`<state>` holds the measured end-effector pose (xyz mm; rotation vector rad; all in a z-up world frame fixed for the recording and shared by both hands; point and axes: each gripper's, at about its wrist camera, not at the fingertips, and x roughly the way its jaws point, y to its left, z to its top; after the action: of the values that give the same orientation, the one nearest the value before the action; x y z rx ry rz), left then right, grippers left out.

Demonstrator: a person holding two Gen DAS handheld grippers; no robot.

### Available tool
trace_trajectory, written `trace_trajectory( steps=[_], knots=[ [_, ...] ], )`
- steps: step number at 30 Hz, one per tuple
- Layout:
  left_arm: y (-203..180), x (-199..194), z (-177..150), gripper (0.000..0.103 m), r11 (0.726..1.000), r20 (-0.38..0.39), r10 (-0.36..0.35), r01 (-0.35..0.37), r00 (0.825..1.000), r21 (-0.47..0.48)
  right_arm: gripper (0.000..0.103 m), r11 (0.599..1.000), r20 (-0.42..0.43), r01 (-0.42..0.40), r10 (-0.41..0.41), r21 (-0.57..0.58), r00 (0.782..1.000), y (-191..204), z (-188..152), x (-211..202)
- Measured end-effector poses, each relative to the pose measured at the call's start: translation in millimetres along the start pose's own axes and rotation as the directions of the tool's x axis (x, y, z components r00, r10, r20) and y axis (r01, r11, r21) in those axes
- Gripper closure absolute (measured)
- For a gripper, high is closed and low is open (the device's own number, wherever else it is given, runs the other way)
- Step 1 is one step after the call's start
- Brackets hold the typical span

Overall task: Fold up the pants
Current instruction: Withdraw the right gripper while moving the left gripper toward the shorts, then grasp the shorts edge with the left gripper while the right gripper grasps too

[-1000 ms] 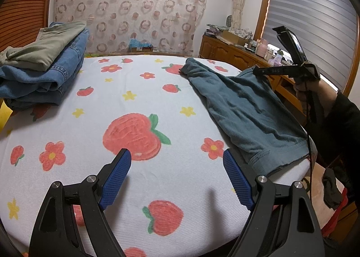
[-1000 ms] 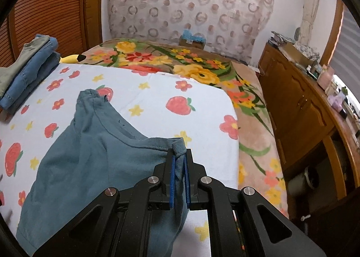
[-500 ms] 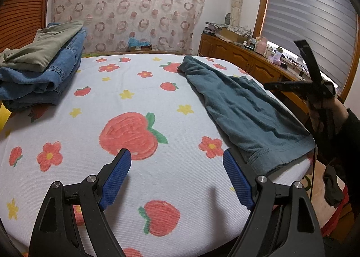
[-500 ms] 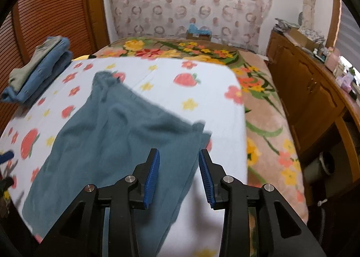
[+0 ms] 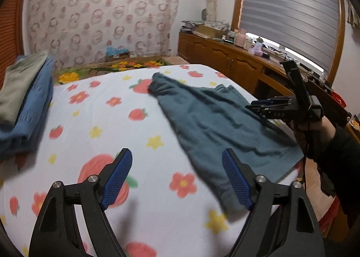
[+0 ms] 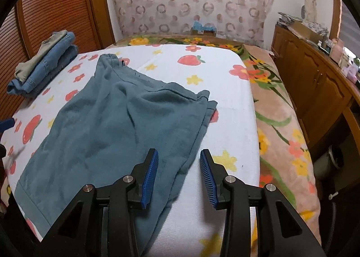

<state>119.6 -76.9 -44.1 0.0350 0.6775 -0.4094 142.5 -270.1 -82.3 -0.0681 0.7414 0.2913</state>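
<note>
Teal pants (image 6: 117, 122) lie spread flat on the strawberry-print bed sheet (image 6: 229, 104), waistband at the near edge; they also show in the left wrist view (image 5: 216, 122). My right gripper (image 6: 179, 174) is open and empty, hovering just above the pants' right edge. It shows from the side in the left wrist view (image 5: 258, 107). My left gripper (image 5: 177, 178) is open and empty above the sheet, its right finger (image 5: 236, 180) over the pants' near left corner.
A stack of folded jeans and a khaki garment (image 6: 42, 65) sits at the bed's far left, also in the left wrist view (image 5: 24, 97). A floral blanket (image 6: 276, 108) covers the bed's right side. A wooden cabinet (image 6: 315, 77) with clutter stands to the right.
My right gripper let go of the pants' corner, opened and drew back toward the near edge; the pants now lie flat. My left gripper shifted right, toward the pants' near corner.
</note>
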Motion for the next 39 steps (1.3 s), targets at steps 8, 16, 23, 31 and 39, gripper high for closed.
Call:
trace_trajectory(
  steps=[8,16,23,31,39],
  knots=[
    [-19.7,10.0,13.9,0.043,0.998,-0.025,-0.051,0.052,0.998,0.03,0.062,1.0,0.01,0.002,-0.002,0.009,1.0,4.1,-2.0,3.3],
    [-32.6,31.9,26.3,0.051,0.998,-0.044,-0.028,0.031,0.999,0.058,0.06,1.0,0.006,0.015,-0.015,-0.01,1.0,5.8,-1.6,3.6],
    [-27.9,56.6,50.1,0.054,0.999,-0.041,0.009,-0.007,0.999,0.05,0.06,1.0,0.01,0.01,-0.01,-0.004,1.0,7.6,-1.6,3.9],
    [-2.5,95.6,72.8,0.056,1.0,-0.087,-0.002,0.002,0.996,-0.005,0.06,0.998,0.039,-0.038,0.036,0.056,0.999,-4.6,2.0,-8.8],
    [11.5,133.6,86.5,0.061,0.999,-0.153,-0.025,0.019,0.988,-0.039,0.06,0.999,-0.003,-0.012,0.012,0.051,1.0,-17.8,29.3,17.8]
  ],
)
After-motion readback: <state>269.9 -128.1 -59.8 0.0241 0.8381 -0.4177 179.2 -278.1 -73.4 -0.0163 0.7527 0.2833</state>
